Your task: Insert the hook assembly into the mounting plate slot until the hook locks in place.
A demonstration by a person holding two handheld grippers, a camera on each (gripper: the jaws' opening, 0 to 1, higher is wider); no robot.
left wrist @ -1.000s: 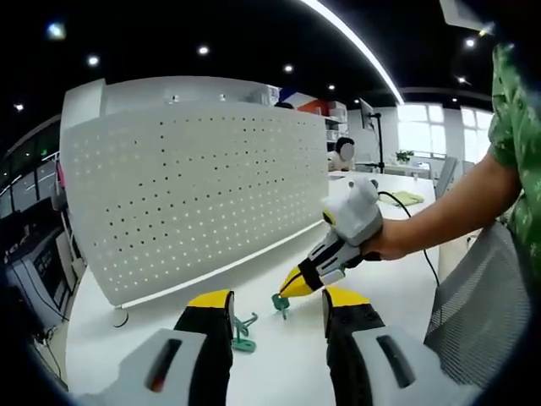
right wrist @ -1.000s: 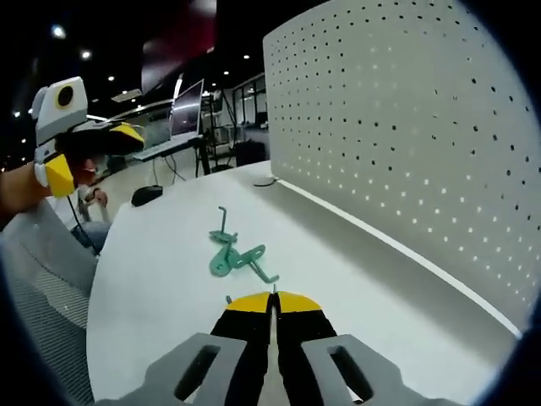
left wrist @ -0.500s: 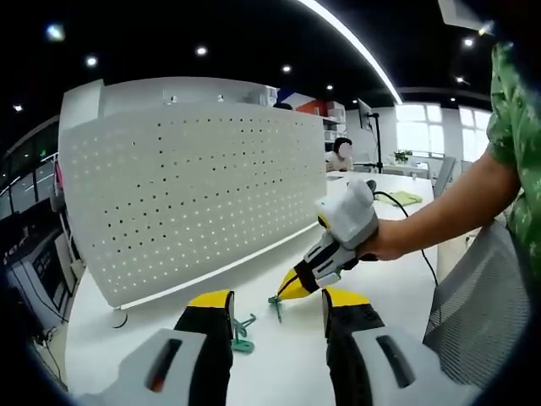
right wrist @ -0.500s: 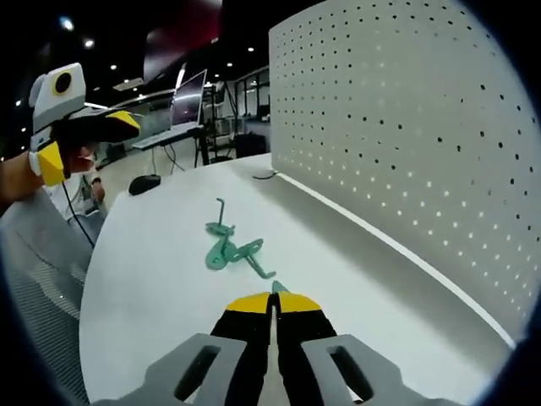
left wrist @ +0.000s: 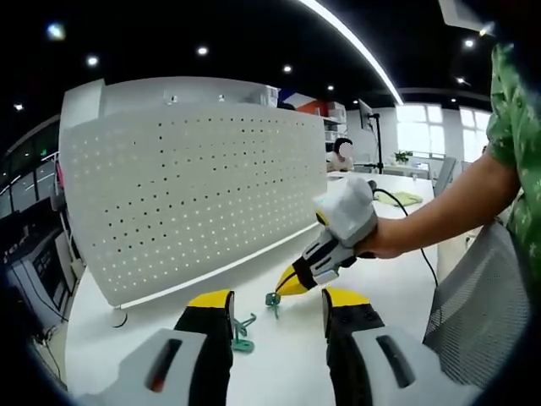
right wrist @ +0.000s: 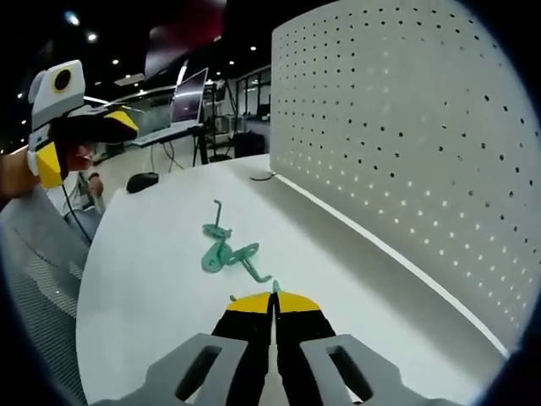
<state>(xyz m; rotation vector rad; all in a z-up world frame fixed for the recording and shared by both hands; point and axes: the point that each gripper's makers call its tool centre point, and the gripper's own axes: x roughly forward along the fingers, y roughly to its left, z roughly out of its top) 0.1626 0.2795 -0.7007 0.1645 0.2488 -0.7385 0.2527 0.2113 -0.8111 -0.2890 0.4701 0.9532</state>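
White counter (right wrist: 152, 279) beside pegboard (left wrist: 186, 194): green hook (left wrist: 272, 300) being lifted clear, pinched in closed right claw (left wrist: 287, 286); spare hooks (right wrist: 224, 254) nearby. Left claw (left wrist: 275, 309) being held open. Insertion pending.

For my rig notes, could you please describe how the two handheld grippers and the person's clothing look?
Both the left gripper and the right gripper have black jaws with yellow tips on light grey bodies. A black cable trails from the right one. The person wears a green patterned short sleeve.

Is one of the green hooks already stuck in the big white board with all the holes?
No, the green hooks lie loose on the white table, apart from the pegboard, and the right gripper pinches another one just above the table.
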